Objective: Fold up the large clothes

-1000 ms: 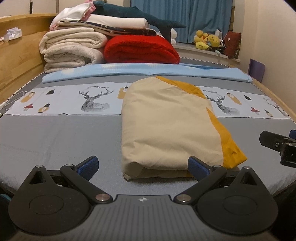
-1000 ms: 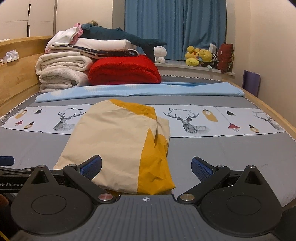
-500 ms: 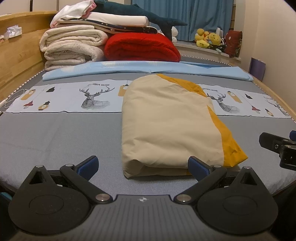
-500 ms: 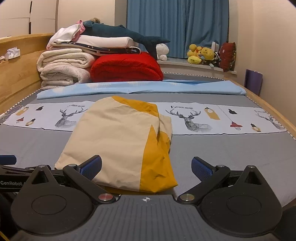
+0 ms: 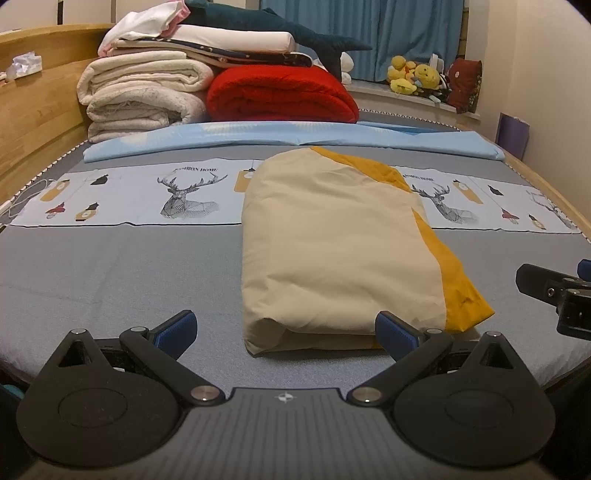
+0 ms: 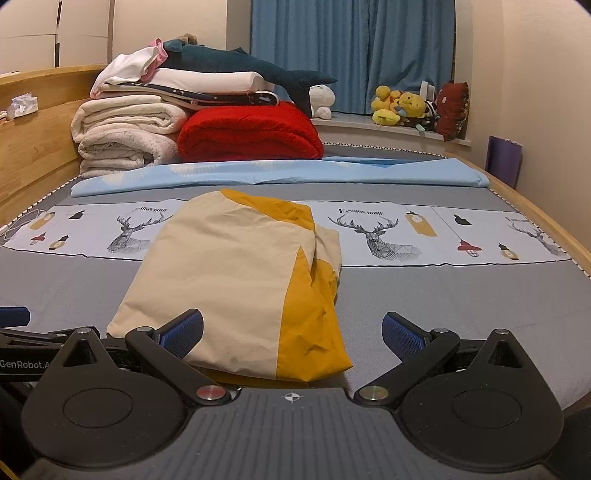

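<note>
While the left wrist view looked up the bed [image 5: 110, 258], one cream-and-yellow garment [image 5: 332, 251] lay folded into a long bundle at centre frame, its near end just beyond the left gripper [image 5: 284, 326]. That gripper's jaws stood wide apart, holding nothing. Part of the right gripper [image 5: 554, 291] showed at the right edge. Upper left: two cream blankets [image 5: 144, 92] stacked, one red blanket [image 5: 280, 96] beside them, one plush shark [image 5: 273, 18] on top.

From the right wrist view, the garment [image 6: 236, 277] sat lower centre, the yellow panel along its right side. The right gripper [image 6: 291, 332] was spread open and empty, its left pad beside the bundle's near edge. One blue sheet [image 6: 277, 173] crossed mid-frame.

Judgement: folding looked largely done; perhaps one last fold in half, or tidying the loose yellow corner, remained.
</note>
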The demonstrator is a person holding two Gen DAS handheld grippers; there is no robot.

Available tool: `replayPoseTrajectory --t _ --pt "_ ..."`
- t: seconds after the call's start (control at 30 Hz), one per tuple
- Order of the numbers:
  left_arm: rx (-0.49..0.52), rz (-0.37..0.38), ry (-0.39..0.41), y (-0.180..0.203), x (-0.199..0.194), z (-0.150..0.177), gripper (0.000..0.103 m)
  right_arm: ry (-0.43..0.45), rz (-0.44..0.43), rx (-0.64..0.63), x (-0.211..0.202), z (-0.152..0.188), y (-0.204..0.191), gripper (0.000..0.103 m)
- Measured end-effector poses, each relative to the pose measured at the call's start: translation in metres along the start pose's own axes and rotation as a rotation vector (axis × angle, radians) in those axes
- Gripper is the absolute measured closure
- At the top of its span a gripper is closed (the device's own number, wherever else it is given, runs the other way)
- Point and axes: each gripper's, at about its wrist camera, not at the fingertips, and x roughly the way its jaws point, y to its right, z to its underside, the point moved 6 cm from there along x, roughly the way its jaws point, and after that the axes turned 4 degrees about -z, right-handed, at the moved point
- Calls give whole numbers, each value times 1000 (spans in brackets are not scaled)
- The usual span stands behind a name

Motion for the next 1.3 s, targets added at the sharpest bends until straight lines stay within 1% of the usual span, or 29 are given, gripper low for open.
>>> replayPoseTrajectory --t 1.3 --pt "25 19 0 8 2 1 0 -23 -12 -12 5 7 -1 1"
